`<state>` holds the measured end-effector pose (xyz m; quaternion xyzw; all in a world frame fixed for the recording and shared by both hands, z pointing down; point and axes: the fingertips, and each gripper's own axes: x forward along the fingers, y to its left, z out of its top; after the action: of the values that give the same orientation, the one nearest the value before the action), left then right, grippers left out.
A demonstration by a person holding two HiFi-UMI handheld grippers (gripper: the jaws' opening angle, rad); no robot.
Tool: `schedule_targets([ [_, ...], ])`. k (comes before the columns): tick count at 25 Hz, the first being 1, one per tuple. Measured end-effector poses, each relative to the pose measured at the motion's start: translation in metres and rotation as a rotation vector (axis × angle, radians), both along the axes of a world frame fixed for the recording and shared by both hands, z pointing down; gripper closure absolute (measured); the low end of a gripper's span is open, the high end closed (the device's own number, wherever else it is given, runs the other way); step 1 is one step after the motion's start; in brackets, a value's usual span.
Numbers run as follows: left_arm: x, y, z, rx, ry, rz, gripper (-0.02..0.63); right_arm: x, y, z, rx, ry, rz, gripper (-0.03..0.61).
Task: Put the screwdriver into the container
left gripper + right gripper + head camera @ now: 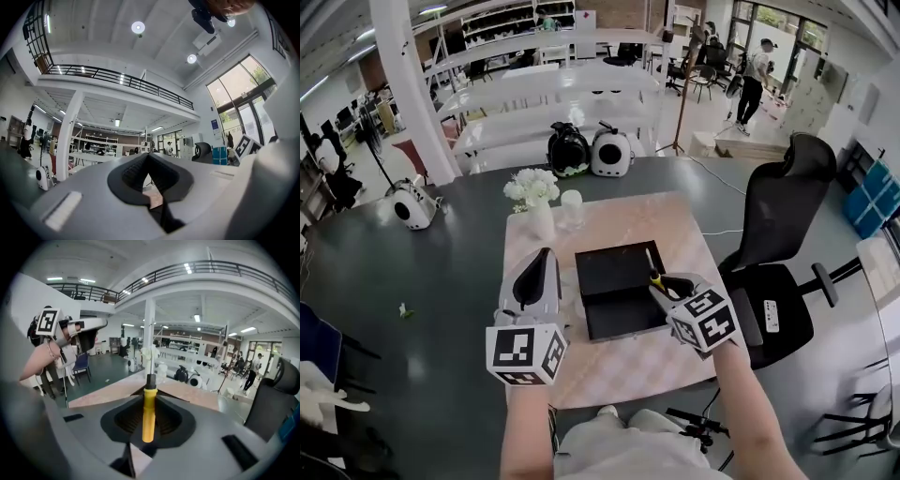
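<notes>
My right gripper (662, 282) is shut on a screwdriver (653, 274) with a yellow handle and a black collar. Its metal shaft points away from me over the right part of a shallow black container (609, 281) lying on a pink mat. In the right gripper view the yellow handle of the screwdriver (148, 413) stands upright between the dark pads of the right gripper (149, 401). My left gripper (541, 261) hovers just left of the container, its jaws together with nothing between them. In its own view the left gripper (148, 158) points up at the hall.
A pink mat (628, 361) covers the near part of the dark grey table (412, 300). A vase of white flowers (534, 202) and a glass cup (572, 208) stand at the mat's far left. An office chair (778, 253) is at the right.
</notes>
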<state>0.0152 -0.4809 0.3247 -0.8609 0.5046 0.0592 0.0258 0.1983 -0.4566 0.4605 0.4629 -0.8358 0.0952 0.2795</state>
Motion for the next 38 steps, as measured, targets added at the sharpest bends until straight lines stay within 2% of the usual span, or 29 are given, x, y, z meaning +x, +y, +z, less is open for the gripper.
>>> schedule_targets([
  [10, 0.004, -0.015, 0.017, -0.041, -0.007, -0.058, 0.606, -0.03, -0.014, 0.117, -0.393, 0.155, -0.271, 0.502],
  [20, 0.02, -0.025, 0.026, -0.059, -0.051, -0.059, 0.606, -0.044, -0.009, 0.203, -0.651, 0.326, -0.399, 0.502],
  [26, 0.007, -0.024, 0.032, -0.077, -0.072, -0.093, 0.606, -0.043, -0.008, 0.237, -0.718, 0.404, -0.391, 0.502],
  [34, -0.001, -0.022, 0.035, -0.089, -0.076, -0.112, 0.606, -0.048, -0.004, 0.242, -0.725, 0.419, -0.389, 0.497],
  [38, 0.001, -0.02, 0.036, -0.092, -0.073, -0.116, 0.606, -0.05, -0.004, 0.241, -0.703, 0.374, -0.37, 0.46],
])
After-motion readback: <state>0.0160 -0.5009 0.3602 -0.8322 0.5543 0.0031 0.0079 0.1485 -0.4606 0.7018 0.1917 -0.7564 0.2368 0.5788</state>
